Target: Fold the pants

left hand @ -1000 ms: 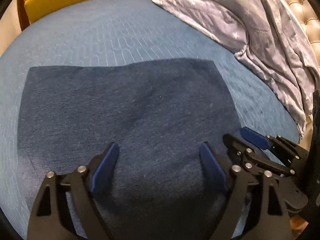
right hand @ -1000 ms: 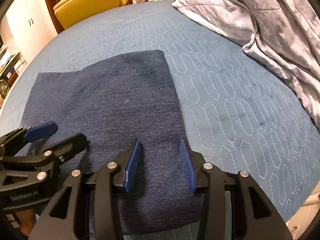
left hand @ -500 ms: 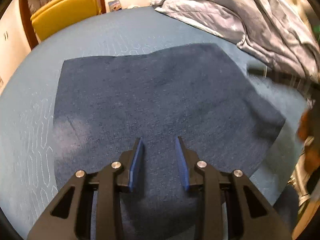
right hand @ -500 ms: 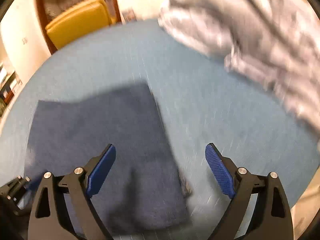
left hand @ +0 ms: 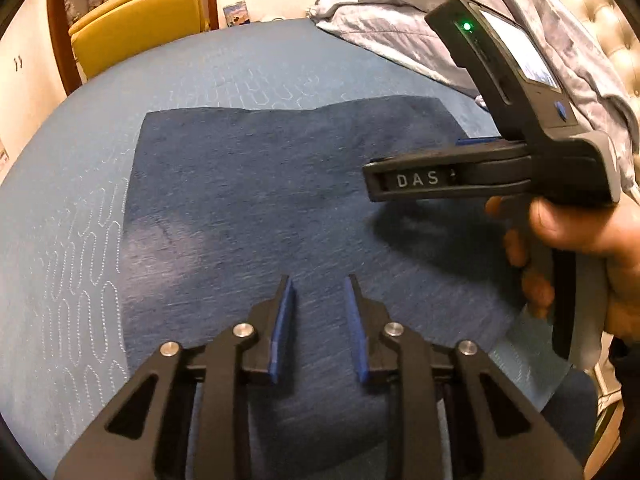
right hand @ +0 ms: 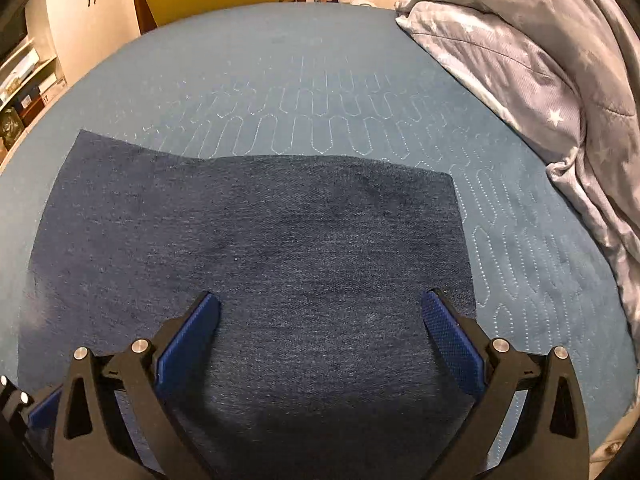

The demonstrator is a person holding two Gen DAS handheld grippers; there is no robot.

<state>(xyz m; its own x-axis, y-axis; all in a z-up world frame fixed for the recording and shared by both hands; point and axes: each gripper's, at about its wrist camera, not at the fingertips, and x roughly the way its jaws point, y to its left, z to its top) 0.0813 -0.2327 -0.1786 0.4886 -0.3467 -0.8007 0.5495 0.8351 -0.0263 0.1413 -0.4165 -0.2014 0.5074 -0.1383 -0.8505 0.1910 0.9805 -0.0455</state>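
Dark blue denim pants (left hand: 280, 184) lie folded flat in a rough rectangle on the blue quilted bedspread (left hand: 224, 76); they also show in the right wrist view (right hand: 280, 240). My left gripper (left hand: 318, 292) hovers over the near part of the pants, jaws partly open with a narrow gap, holding nothing. My right gripper (right hand: 320, 308) is wide open and empty above the near edge of the pants. In the left wrist view the right gripper's body (left hand: 500, 152), held in a hand, hangs above the right side of the pants.
A grey star-print duvet (right hand: 540, 72) is heaped along the right of the bed. A yellow chair (left hand: 136, 28) stands beyond the far edge. A tufted headboard (left hand: 600, 12) is at far right. Shelves (right hand: 24, 80) stand at left.
Both grippers have lifted and drawn back from the pants. The right gripper opened wide and swung over the pants' right side; the left narrowed from wide open to a small gap.
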